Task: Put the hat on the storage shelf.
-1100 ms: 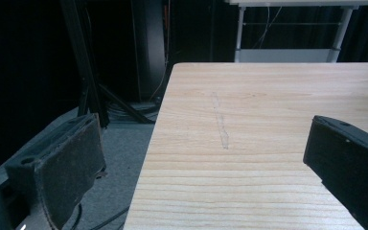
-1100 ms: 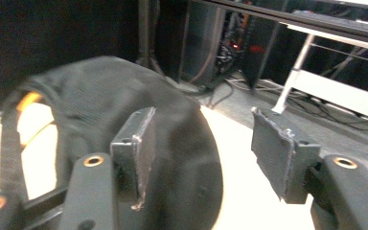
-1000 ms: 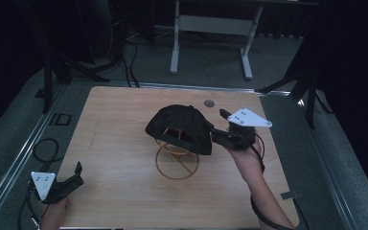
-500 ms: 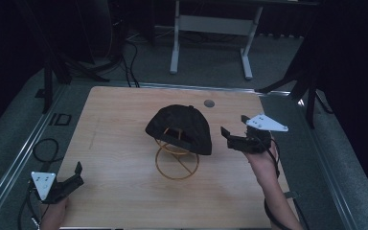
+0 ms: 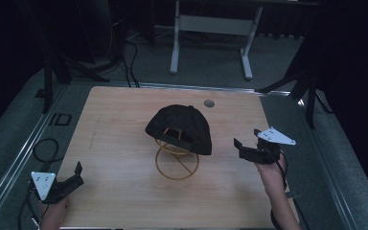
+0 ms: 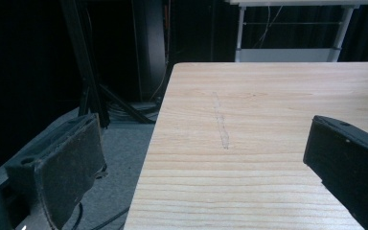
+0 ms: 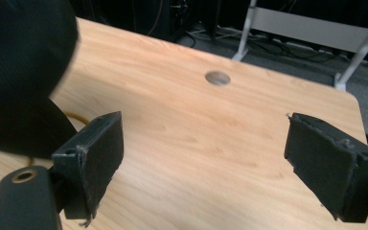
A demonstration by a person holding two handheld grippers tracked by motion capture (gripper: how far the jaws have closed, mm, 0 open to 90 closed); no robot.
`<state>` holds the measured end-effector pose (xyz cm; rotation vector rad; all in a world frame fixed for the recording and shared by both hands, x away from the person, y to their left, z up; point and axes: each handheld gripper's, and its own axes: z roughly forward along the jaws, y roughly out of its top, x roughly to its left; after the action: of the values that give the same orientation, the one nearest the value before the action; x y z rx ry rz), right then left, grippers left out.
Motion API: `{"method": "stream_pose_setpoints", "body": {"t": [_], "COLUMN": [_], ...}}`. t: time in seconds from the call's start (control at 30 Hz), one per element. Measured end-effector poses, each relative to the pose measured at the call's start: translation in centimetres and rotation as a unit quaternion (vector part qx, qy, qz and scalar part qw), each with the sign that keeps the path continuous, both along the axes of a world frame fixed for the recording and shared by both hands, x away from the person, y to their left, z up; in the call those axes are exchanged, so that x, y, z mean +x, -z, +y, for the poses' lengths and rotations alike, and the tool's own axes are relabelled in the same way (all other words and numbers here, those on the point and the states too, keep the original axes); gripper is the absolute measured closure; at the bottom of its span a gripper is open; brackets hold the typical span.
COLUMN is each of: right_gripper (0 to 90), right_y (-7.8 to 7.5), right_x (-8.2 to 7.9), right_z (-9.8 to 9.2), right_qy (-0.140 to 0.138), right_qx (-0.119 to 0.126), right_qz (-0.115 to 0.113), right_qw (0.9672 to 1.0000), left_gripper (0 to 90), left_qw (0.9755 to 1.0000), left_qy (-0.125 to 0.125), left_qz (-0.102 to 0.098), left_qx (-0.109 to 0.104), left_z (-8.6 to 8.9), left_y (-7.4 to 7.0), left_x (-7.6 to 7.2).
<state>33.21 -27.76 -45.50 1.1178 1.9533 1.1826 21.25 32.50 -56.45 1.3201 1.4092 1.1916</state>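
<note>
Dark floor and black stands ring a pale wooden tabletop (image 5: pixel 124 120) with straight grain, rounded corners and a thin metal edge. A small grey round disc (image 5: pixel 209 103) is set into its far side, and a white metal frame (image 5: pixel 211 28) stands on the floor beyond.

Near the middle of the tabletop sits a black cap (image 5: pixel 179 127), made of soft matte cloth with a rounded, domed crown. It rests on a yellow wire stand (image 5: pixel 176 160) whose flat ring base lies on the wood with a thin bar crossing it; a second, smaller hoop rises under the cap. The cap is tilted, its open back with the strap gap facing the person's side, so its long axis runs roughly from the near side toward the far side. The brim cannot be made out in the dim light. In the right gripper view the cap (image 7: pixel 24 72) is a blurred black mass at the left, with a sliver of yellow wire beneath it.

The right hand-held gripper (image 5: pixel 247 147) hovers just to the right of the cap, apart from it, its jaws spread wide with nothing between them; the black pads (image 7: pixel 100 148) look worn and frayed at their edges. The left hand-held gripper (image 5: pixel 74 175) sits at the near left corner, well apart from the cap, jaws likewise spread over bare wood, where a faint pencil-like streak (image 6: pixel 220 122) runs along the surface.
</note>
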Motion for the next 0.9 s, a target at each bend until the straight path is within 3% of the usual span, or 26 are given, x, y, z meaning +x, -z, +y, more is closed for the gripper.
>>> {"method": "stream_pose_setpoints", "body": {"t": [0.37,0.9], "right_gripper": [13.3,13.3], "right_y": [4.2,8.2], "right_x": [-1.0,-3.1], "right_z": [-3.9,-8.5], "right_qy": [0.055,0.119], "right_qx": [-0.012,-0.014], "right_qz": [0.009,0.028], "right_qw": [0.9984,0.9924], "left_gripper": [0.6,0.6], "left_qw": [1.0000,1.0000], "left_qy": [-0.002,-0.001], "left_qz": [-0.001,-0.001], "left_qx": [-0.001,-0.001], "left_z": [0.0,0.0], "left_y": [0.0,0.0], "left_x": [0.0,0.0]}}
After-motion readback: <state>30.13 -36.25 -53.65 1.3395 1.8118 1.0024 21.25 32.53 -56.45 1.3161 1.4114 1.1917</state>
